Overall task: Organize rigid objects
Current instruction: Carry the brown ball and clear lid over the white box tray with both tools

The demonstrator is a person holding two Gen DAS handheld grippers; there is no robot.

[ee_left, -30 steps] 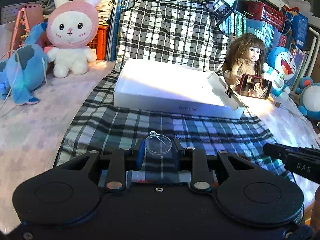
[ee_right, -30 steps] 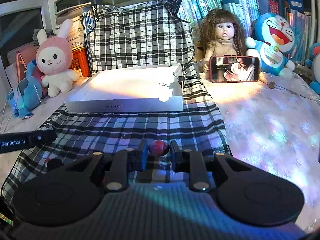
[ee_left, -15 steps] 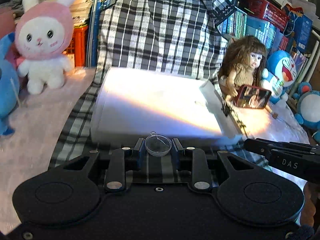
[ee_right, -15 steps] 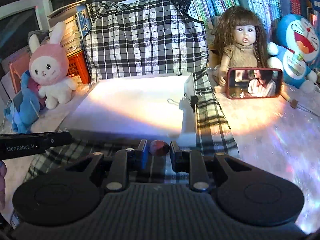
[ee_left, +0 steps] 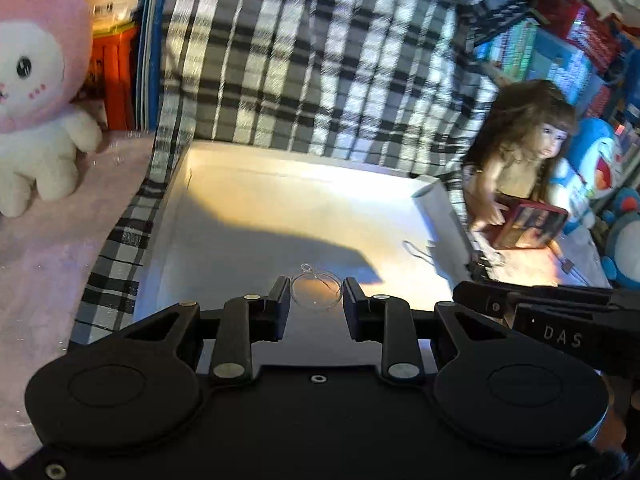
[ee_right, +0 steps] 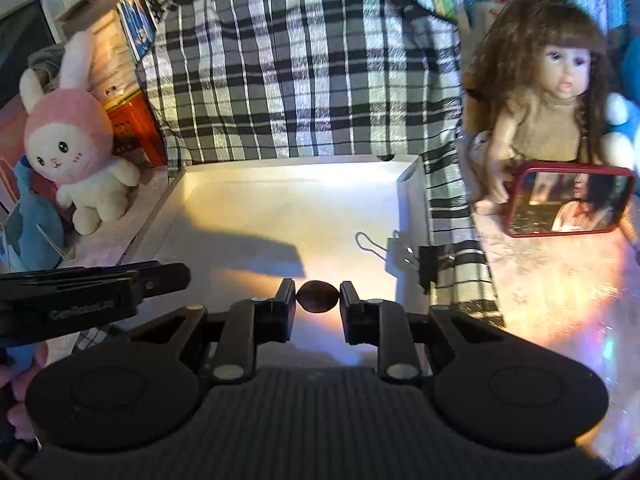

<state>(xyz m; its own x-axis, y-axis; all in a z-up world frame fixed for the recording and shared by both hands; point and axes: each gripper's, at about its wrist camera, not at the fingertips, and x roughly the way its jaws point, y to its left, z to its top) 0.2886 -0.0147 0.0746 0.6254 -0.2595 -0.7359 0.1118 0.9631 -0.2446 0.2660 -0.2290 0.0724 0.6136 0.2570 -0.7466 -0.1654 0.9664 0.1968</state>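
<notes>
One white tray (ee_right: 412, 196), two dolls' worth: one doll (ee_right: 548, 92), one bunny plush (ee_right: 68, 140), one phone (ee_right: 572, 200)

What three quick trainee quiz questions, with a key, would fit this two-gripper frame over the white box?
1. True or false: the left gripper is shut on a clear round capsule.
2. What does the right gripper hold? A) binder clip B) dark reddish-brown ball C) phone
3. Which wall of the white box carries the binder clip in the right wrist view?

Key: 1 true; 2 B; 3 the right wall.
</notes>
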